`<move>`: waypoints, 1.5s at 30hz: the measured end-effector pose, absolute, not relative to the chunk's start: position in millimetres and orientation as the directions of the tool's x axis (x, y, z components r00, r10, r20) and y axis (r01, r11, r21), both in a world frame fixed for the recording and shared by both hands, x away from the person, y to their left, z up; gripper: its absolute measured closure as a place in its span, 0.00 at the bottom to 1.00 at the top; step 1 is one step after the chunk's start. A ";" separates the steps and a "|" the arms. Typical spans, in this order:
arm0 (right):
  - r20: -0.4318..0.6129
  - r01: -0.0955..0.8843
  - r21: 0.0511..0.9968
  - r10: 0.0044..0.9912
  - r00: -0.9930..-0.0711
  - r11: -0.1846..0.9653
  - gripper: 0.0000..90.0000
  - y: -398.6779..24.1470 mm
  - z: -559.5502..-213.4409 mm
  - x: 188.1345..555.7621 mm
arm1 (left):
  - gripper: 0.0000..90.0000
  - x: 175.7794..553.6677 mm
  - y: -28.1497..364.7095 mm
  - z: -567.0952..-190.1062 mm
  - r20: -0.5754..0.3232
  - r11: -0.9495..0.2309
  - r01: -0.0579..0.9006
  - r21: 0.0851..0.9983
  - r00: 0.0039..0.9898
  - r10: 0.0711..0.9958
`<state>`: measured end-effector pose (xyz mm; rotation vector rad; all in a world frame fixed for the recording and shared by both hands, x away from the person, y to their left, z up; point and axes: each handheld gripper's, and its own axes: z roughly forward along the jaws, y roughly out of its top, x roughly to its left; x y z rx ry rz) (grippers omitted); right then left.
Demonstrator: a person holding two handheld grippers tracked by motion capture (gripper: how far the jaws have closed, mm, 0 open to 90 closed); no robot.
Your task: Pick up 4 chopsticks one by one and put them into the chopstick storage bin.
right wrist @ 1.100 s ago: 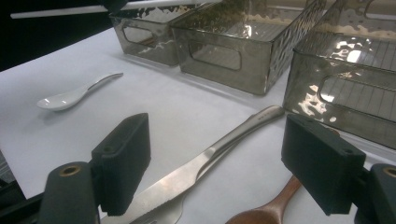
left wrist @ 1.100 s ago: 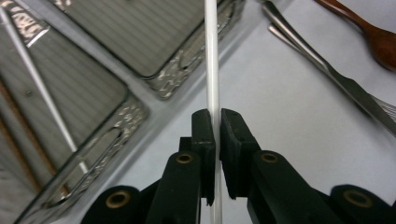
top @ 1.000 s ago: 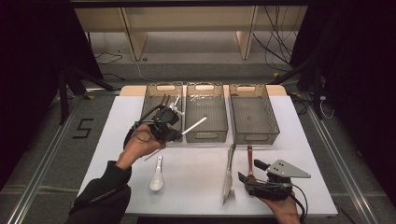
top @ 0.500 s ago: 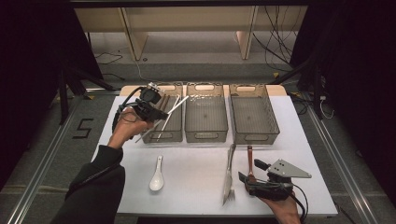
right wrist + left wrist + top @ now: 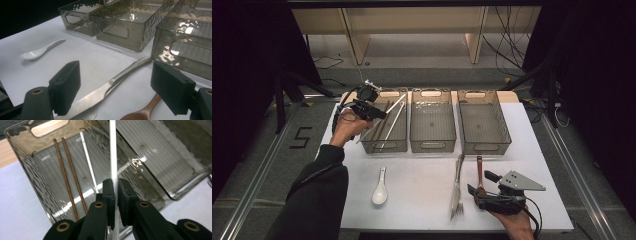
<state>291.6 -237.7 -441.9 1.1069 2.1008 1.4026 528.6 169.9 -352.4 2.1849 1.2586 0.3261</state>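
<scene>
This looks like a lab or recording studio rather than a home: a white table stands on a grey floor inside black curtains, with loose cables trailing behind it, metal floor rails, a taped number marker (a "5") and bare wooden shelving beyond.

Two black hand-held grippers and one dark sleeve

The left gripper has two flat black jaws on black arms with brass-coloured rivets. The right gripper carries a grey three-cornered plate on top and a black cable that trails behind it. The person's left arm is covered by a dark long sleeve.
</scene>
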 end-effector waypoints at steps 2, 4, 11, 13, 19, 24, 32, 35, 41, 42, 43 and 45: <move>0.107 0.398 0.897 0.779 -0.618 0.192 0.27 -237.4 -442.1 291.7 | 0.94 532.4 170.5 -353.5 -0.083 -0.368 0.705 0.606 0.516 0.853; 0.107 0.398 0.897 0.778 -0.619 0.193 0.27 -237.2 -442.0 291.6 | 0.94 536.2 170.4 -355.2 -0.082 -0.360 0.707 0.608 0.507 0.858; 0.109 0.398 0.897 0.778 -0.619 0.191 0.27 -237.9 -441.9 291.5 | 0.93 547.2 171.1 -361.8 -0.088 -0.329 0.717 0.614 0.476 0.875; 0.108 0.398 0.897 0.778 -0.619 0.192 0.27 -237.9 -441.9 291.5 | 0.93 549.0 170.7 -364.1 -0.090 -0.320 0.717 0.619 0.470 0.878; 0.111 0.399 0.897 0.778 -0.619 0.190 0.27 -238.2 -441.8 291.3 | 0.93 555.3 172.0 -371.0 -0.091 -0.311 0.720 0.621 0.460 0.883; 0.111 0.399 0.897 0.778 -0.619 0.190 0.27 -238.3 -441.8 291.3 | 0.93 559.3 175.2 -377.1 -0.091 -0.294 0.717 0.632 0.445 0.891; 0.112 0.399 0.898 0.776 -0.620 0.189 0.27 -238.0 -442.2 291.5 | 0.93 565.9 178.6 -386.2 -0.096 -0.278 0.726 0.629 0.428 0.899; 0.113 0.399 0.897 0.776 -0.621 0.189 0.27 -237.8 -442.3 291.5 | 0.93 568.3 178.8 -388.3 -0.098 -0.272 0.729 0.628 0.421 0.902; 0.115 0.400 0.897 0.775 -0.621 0.188 0.27 -237.9 -442.5 291.5 | 0.92 570.8 177.1 -393.4 -0.088 -0.267 0.721 0.639 0.413 0.906; 0.114 0.400 0.897 0.776 -0.621 0.188 0.27 -238.0 -442.4 291.5 | 0.92 570.8 176.6 -394.8 -0.090 -0.262 0.722 0.640 0.409 0.908; 0.116 0.402 0.897 0.777 -0.619 0.186 0.27 -238.1 -442.4 291.3 | 0.81 570.8 176.8 -395.7 -0.095 -0.260 0.726 0.637 0.409 0.908; 0.115 0.401 0.897 0.777 -0.619 0.187 0.27 -238.1 -442.5 291.3 | 0.74 570.5 176.2 -396.3 -0.108 -0.242 0.728 0.641 0.397 0.911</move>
